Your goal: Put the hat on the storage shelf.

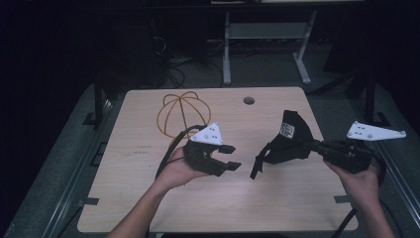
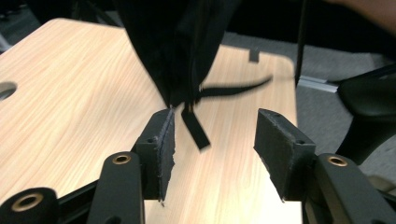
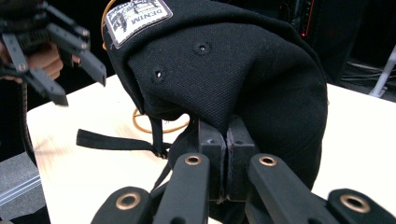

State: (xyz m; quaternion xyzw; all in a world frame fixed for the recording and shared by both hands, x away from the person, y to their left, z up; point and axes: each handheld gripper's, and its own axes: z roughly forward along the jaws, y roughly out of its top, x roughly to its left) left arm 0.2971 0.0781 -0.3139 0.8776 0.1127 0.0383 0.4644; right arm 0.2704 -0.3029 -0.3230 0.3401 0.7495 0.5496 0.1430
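Note:
A black cap (image 1: 289, 139) with a pale sewn patch hangs above the right half of the wooden table (image 1: 148, 198). My right gripper (image 1: 317, 145) is shut on the cap's fabric; in the right gripper view its jaws (image 3: 226, 135) pinch the cloth under the crown (image 3: 233, 70). A black strap (image 1: 256, 168) dangles from the cap towards the table. My left gripper (image 1: 231, 157) stands open just left of the cap, holding nothing. In the left gripper view the strap's end (image 2: 195, 130) hangs beyond the gap between the open jaws (image 2: 215, 135), below the cap (image 2: 173, 42).
An orange wire dome frame (image 1: 181, 111) rests on the table at the back left. A round hole (image 1: 248, 100) sits near the far edge. Beyond the table stands a grey desk frame (image 1: 267, 44) on dark floor with cables.

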